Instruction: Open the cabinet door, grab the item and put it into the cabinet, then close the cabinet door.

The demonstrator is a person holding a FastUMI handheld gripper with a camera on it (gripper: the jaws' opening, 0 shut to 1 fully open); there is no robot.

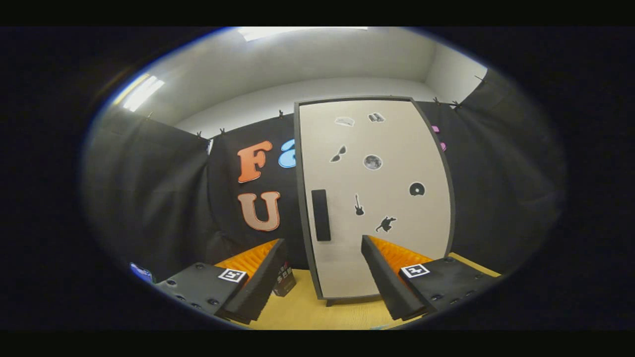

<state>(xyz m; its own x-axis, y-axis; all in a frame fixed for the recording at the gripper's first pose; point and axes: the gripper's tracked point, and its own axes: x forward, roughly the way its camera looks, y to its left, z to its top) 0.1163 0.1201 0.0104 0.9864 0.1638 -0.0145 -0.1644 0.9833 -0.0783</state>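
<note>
Tongs open wide, nothing between the fingers, both fingers raised off the table and pointing at the cabinet. Cabinet stands upright straight ahead, just beyond the fingertips, door shut and facing the tongs, pale front with a dark frame. Dark vertical handle sits near the door's left edge, ahead of the gap and closer to the left finger than the right finger. Small dark stickers scattered over the door above and beyond the right finger. Item to grab: a small dark box on the table, just beside the left finger on its inner side, left of the cabinet's base, partly hidden by the finger. Black cloth hangs behind everything.
</note>
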